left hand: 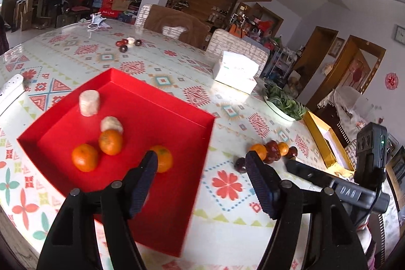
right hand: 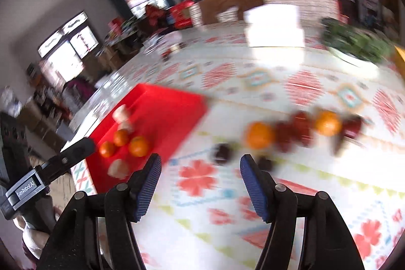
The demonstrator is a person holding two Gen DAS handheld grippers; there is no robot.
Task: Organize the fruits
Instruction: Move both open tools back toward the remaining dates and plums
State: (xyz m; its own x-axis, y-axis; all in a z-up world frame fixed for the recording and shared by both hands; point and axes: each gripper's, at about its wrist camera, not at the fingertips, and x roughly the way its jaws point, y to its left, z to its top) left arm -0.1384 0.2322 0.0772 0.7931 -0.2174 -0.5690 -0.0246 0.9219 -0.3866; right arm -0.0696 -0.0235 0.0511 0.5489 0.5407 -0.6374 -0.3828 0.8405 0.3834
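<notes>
tray [left hand: 162, 103] mid-left, held three oranges [left hand: 84, 157] plus pale pieces, so sorting seemed underway | loose oranges [left hand: 258, 151] and dark fruit on table [left hand: 227, 98] lower right | left gripper [left hand: 201, 163] and right gripper [right hand: 200, 167] fingers wide, empty

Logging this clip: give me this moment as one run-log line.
red tray: three oranges inside | two oranges on table | left gripper open, empty | right gripper open, empty

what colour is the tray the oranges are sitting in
Bright red, plain with no pattern. The tray shows best in the left wrist view, holding three oranges.
</notes>
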